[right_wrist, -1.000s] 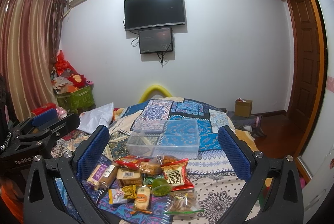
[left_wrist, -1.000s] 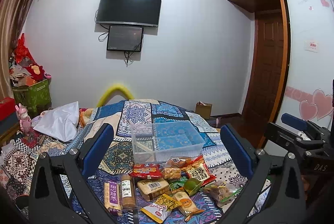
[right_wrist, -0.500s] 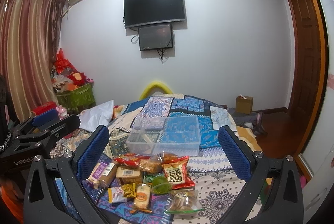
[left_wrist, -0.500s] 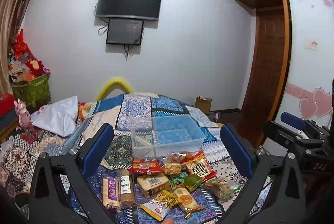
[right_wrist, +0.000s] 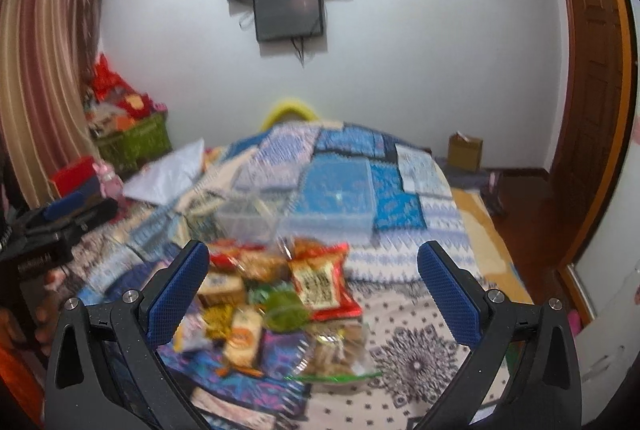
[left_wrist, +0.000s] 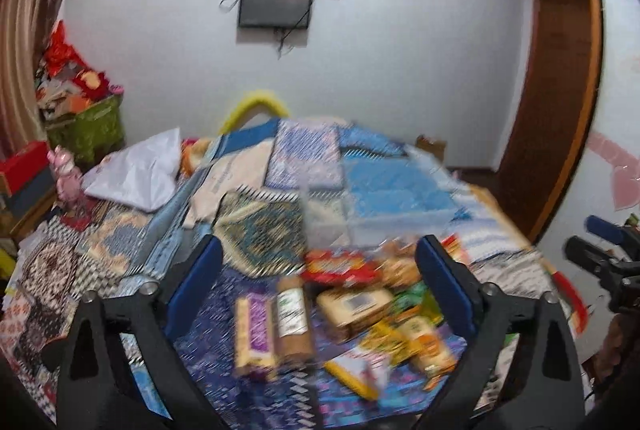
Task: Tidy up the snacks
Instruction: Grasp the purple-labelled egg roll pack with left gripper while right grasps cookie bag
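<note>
A pile of snack packets (left_wrist: 352, 306) lies on a patterned bedspread, blurred in both views; it also shows in the right wrist view (right_wrist: 276, 294). Behind it stands a clear plastic box (left_wrist: 384, 213), also in the right wrist view (right_wrist: 320, 205). My left gripper (left_wrist: 318, 270) is open and empty above the near packets: a brown roll (left_wrist: 294, 318) and a purple bar (left_wrist: 254, 330). My right gripper (right_wrist: 312, 270) is open and empty above a red packet (right_wrist: 322, 280) and a green packet (right_wrist: 284, 310).
A white bag (left_wrist: 140, 173) lies at the bed's left. A green crate (right_wrist: 132, 141) of clutter and red boxes stand by the curtain. A cardboard box (right_wrist: 464, 149) sits on the floor near the wooden door (right_wrist: 592, 77).
Both grippers have tilted down and moved closer to the snack pile, which now looks larger and blurred. Both stay open.
</note>
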